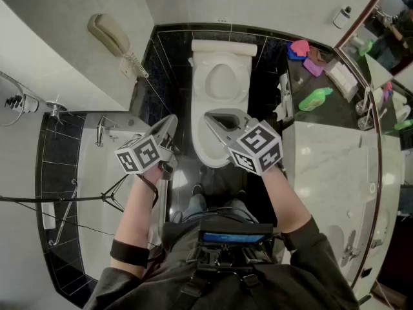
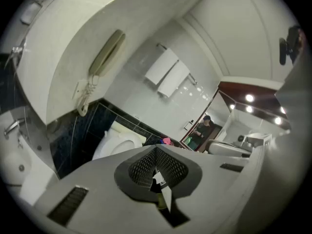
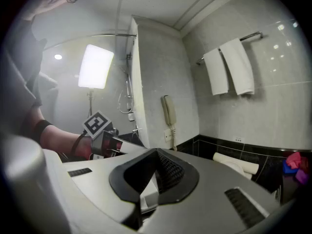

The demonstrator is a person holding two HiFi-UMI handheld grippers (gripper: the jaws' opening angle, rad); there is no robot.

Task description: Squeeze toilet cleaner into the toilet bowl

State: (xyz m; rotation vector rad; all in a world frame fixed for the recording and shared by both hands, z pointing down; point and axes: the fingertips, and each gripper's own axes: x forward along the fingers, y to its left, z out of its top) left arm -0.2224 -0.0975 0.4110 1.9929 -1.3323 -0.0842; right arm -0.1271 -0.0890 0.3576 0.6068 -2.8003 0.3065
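Task not started. Left tool [image 1: 170, 123] and right tool [image 1: 215, 121] both closed, empty, above toilet [image 1: 220, 82]. Green bottle [image 1: 314, 99], likely cleaner, untouched on worktop [image 1: 298, 82].

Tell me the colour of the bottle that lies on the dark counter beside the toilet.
Green. The bottle shows best in the head view.

Pale stone walls [image 1: 64, 18] rise above a band of black tile [image 1: 171, 57], with a phone [image 1: 113, 36] on the partition and two white towels [image 3: 229, 71] on a rail. A marble counter [image 1: 322, 166] sits under a mirror [image 1: 379, 34] at the right. A bright lamp [image 3: 95, 66] glows beyond the partition.
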